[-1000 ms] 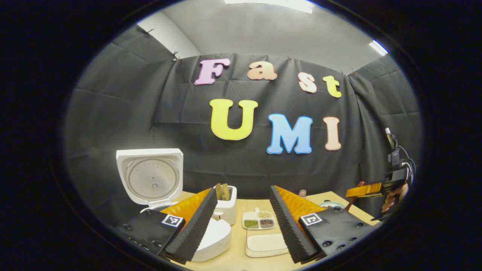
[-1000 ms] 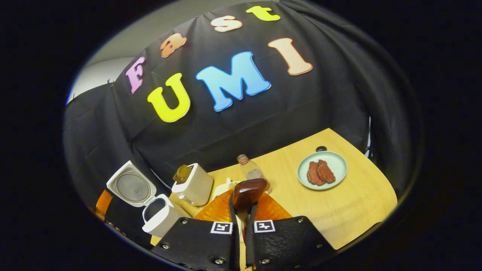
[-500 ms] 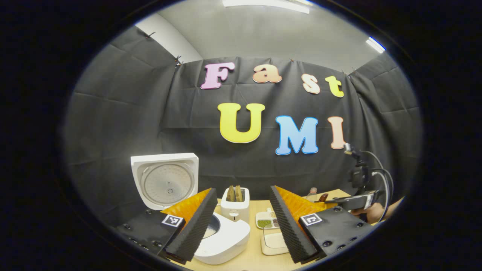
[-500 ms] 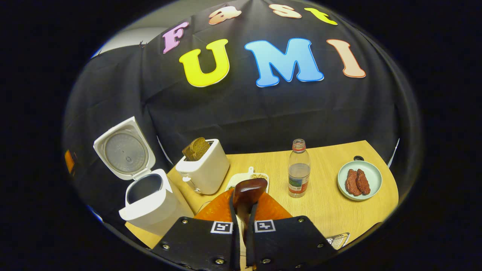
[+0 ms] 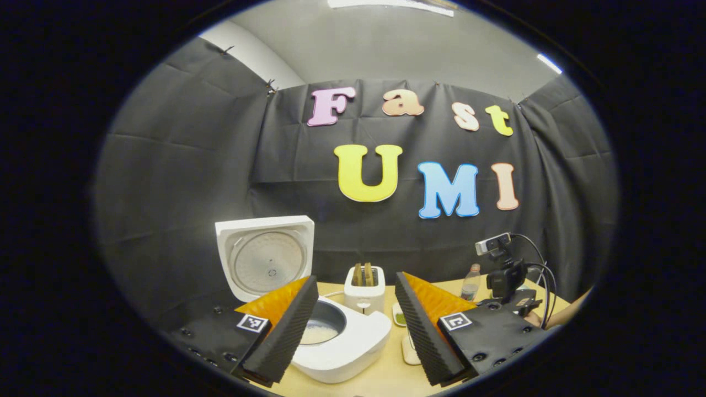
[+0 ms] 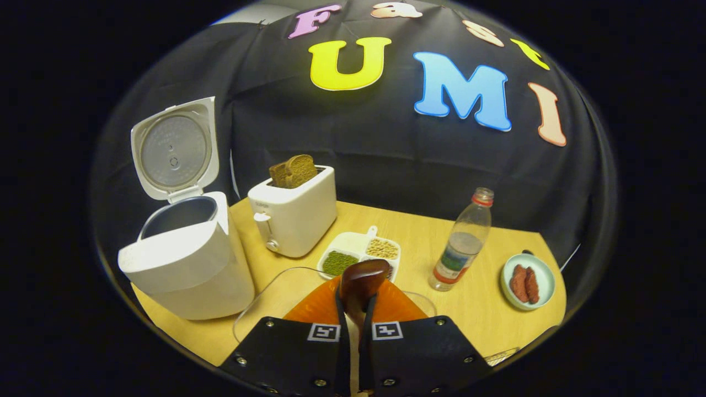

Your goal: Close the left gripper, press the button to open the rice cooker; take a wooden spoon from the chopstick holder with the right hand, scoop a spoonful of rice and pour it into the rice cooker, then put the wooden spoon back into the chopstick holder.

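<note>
Fingers of right gripper [image 6: 355, 317] pinched tight on wooden spoon [image 6: 361, 280]; dark glossy bowl juts forward, over near edge of clear glass dish [image 6: 265, 300]. Left gripper [image 5: 353, 322] fingers spread wide, holding nothing. Rice cooker [image 6: 185, 259] far left on table [image 6: 496, 314], white, smooth, lid up, pale rice in pot. Toaster [image 6: 292, 215] with bread to its right, then divided grain tray [image 6: 358, 255], plastic bottle [image 6: 463, 242], plate [image 6: 527, 281] far right.
</note>
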